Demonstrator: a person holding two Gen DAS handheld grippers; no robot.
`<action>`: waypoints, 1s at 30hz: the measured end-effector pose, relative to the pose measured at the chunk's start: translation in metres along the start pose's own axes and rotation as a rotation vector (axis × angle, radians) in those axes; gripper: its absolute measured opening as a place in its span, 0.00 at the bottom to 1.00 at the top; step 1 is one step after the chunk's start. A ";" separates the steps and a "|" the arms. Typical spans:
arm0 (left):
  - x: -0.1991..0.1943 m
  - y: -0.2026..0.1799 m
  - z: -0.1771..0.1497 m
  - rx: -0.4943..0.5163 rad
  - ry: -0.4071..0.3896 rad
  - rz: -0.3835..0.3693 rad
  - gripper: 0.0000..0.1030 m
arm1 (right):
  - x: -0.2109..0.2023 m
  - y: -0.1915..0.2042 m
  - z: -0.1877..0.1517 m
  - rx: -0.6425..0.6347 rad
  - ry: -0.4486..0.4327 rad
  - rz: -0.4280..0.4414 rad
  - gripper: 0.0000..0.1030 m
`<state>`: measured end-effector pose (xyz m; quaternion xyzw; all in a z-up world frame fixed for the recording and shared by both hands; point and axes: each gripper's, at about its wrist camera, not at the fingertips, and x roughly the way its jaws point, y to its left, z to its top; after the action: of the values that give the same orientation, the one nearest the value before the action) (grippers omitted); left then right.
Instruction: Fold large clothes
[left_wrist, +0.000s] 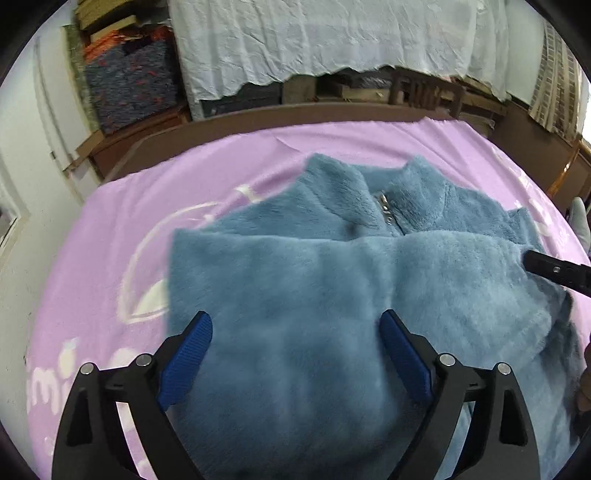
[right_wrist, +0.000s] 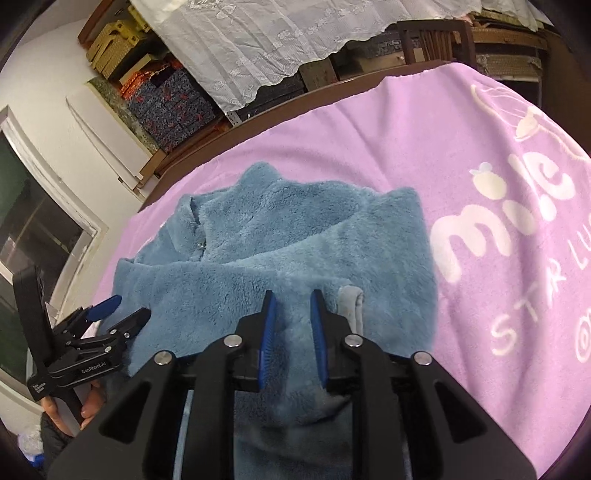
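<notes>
- The fluffy blue fleece jacket with a zip collar (left_wrist: 332, 266) lies on the lilac printed blanket (left_wrist: 110, 229) that covers the brown wooden table (left_wrist: 221, 122). Its collar points away from me; a lower panel is already folded up across the chest, its straight edge running left to right just below the zip.
- My left gripper (left_wrist: 295, 343) is released: the blue ribbed pads stand wide apart, with the fleece spread below and between them. I cannot tell whether the tips touch the pile or hang just above it.
- My right gripper (right_wrist: 291, 325) has its pads drawn close with a ridge of fleece between them. I judge it clenched on the jacket's near fold, though the contact itself is partly hidden by the pile.
- A pale grey lining or cuff (right_wrist: 351, 299) shows just right of the right pads.
- The relation that matters: the jacket's long axis runs straight away from my fingers, near hem to far collar, and both grippers sit at the near end, left over the left half, right over the right half.
- I judge the next fold calls for the left side to take hold too, since one gripped corner alone would likely drag the thick fleece askew.
</notes>
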<state>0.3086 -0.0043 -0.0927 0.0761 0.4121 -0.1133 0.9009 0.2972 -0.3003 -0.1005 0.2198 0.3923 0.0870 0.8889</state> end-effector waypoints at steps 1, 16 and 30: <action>-0.012 0.008 -0.002 -0.024 -0.021 -0.014 0.90 | -0.011 0.001 -0.001 0.008 -0.016 0.009 0.22; -0.021 -0.001 -0.064 0.050 0.099 -0.003 0.94 | -0.034 0.022 -0.054 -0.119 0.080 0.057 0.52; -0.072 0.065 -0.071 -0.153 0.037 -0.110 0.89 | -0.122 -0.049 -0.063 0.050 -0.047 0.075 0.53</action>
<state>0.2289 0.0851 -0.0809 -0.0136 0.4395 -0.1295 0.8888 0.1674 -0.3632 -0.0803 0.2585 0.3649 0.1052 0.8882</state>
